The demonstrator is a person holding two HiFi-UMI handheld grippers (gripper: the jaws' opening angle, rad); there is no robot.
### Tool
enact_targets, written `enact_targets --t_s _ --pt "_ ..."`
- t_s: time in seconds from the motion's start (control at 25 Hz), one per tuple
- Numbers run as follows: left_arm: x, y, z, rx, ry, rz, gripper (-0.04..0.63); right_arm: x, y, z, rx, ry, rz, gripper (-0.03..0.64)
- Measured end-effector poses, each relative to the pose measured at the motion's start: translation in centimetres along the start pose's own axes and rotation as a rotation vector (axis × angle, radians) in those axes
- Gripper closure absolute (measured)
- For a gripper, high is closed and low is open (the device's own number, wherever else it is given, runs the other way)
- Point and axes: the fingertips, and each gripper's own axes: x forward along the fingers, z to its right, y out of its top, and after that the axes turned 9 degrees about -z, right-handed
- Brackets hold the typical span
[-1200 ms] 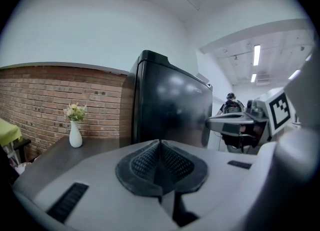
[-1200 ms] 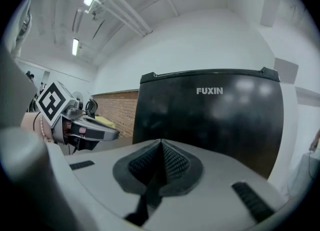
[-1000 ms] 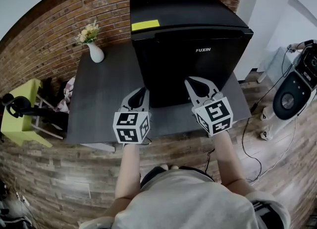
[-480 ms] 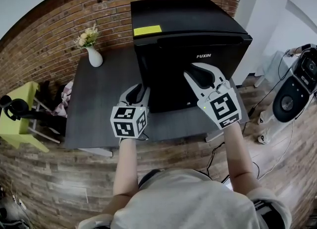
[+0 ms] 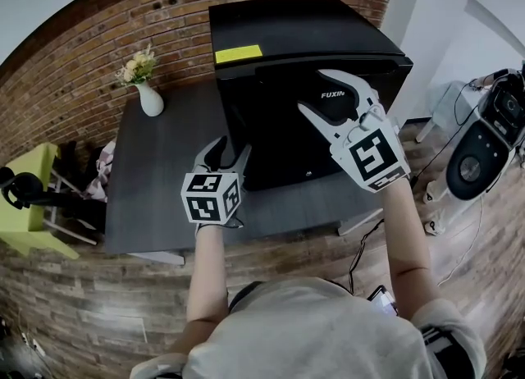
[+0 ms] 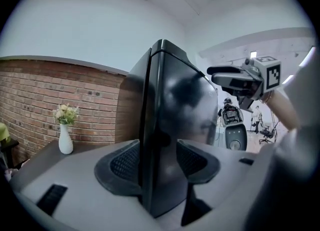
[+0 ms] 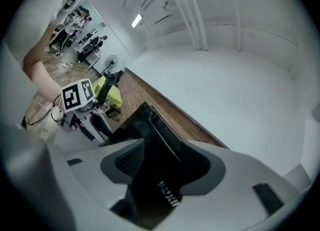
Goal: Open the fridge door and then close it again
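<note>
The black mini fridge [image 5: 287,37] stands on a dark grey table [image 5: 156,180], its door closed. My left gripper [image 5: 229,152] is at the door's lower left corner. In the left gripper view the fridge's front left edge [image 6: 152,125] runs up through the gap between the pads, which do not press it. My right gripper [image 5: 324,94] is held high in front of the door's top, near the FUXIN logo [image 7: 167,194], rolled to one side. Both grippers' jaws have just been opening and now stand open and hold nothing.
A white vase of flowers [image 5: 148,94] stands on the table's far left against the brick wall. A yellow label [image 5: 239,54] lies on the fridge top. A lime chair [image 5: 29,197] is at left, a white machine [image 5: 484,139] and floor cables at right.
Both grippers went from shut to open. The right gripper rose up the door front towards the logo and rolled. The left gripper shifted slightly towards the fridge's left corner.
</note>
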Motion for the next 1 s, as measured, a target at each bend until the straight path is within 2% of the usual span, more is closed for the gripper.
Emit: enact_targets --t_s 0.28,0.4,0.48,0.52,0.56,1.0 --pt "1.2 0.1 0.0 0.012 -0.055 -0.013 0.373 1.5 -0.5 -0.2 -0.062 0.08 -0.062 0.39" --pt "1.6 0.1 0.2 0.022 -0.076 -0.02 0.373 1.9 -0.9 -0.1 -0.104 0.085 -0.083 0.388" --pt "1.8 0.0 0.3 0.025 -0.083 -0.019 0.371 2.2 -1.0 0.2 -0.133 0.076 -0.096 0.41" --pt "1.8 0.0 0.3 0.025 -0.087 -0.019 0.371 2.2 -1.0 0.3 -0.146 0.076 -0.102 0.443" --pt "1.7 0.0 0.3 0.027 -0.09 -0.02 0.371 2.3 -1.0 0.3 -0.156 0.08 -0.106 0.442" --pt "1.7 0.0 0.3 0.038 -0.09 -0.023 0.371 2.2 -1.0 0.3 -0.147 0.105 -0.078 0.446"
